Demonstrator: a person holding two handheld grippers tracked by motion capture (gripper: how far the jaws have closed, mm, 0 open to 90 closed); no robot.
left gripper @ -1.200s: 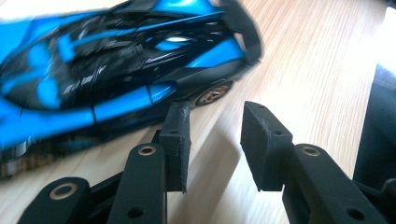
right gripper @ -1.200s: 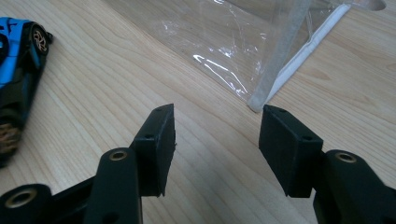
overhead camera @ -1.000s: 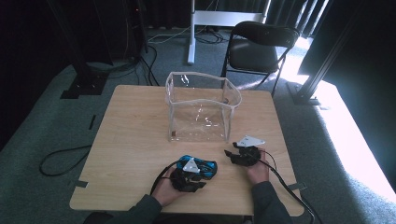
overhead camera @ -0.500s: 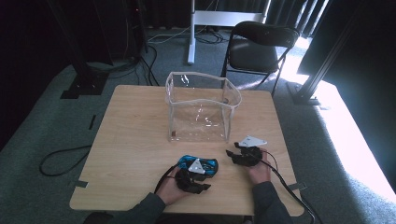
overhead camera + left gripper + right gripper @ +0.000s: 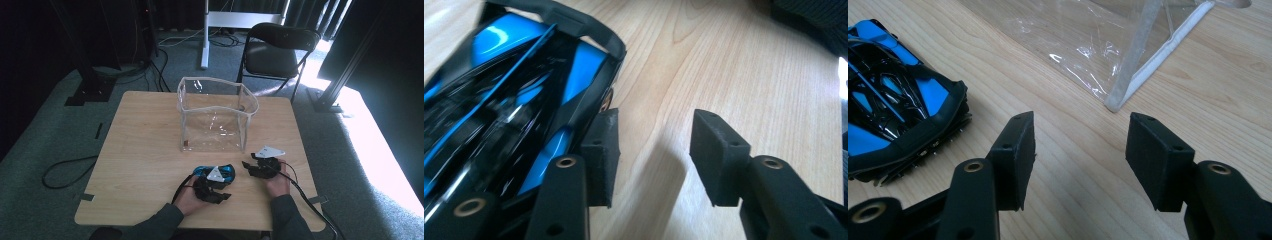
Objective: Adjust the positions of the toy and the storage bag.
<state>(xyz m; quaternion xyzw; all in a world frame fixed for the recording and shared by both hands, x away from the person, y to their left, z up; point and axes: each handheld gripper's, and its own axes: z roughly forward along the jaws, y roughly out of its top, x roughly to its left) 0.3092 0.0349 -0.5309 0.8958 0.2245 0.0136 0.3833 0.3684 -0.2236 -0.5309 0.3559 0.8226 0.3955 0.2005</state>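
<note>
A blue and black toy car (image 5: 220,171) lies on the wooden table (image 5: 145,150) near its front edge. In the left gripper view the car (image 5: 514,100) runs along the outside of the left jaw, and only bare wood shows in the gap. My left gripper (image 5: 654,145) (image 5: 223,181) is open and its jaws have just been opening. My right gripper (image 5: 1080,150) (image 5: 248,165) is open just right of the car (image 5: 893,110), with nothing between its pads. It points at the near corner of a clear plastic pouch (image 5: 1128,55).
The clear pouch (image 5: 215,120) with a white rim stands open-topped at the table's middle. A black folding chair (image 5: 280,50) is beyond the far edge. Cables trail from both grippers toward the near right corner.
The left hand and its gripper have shifted slightly toward the near edge beside the car. The car, the pouch and the right gripper stay where they were.
</note>
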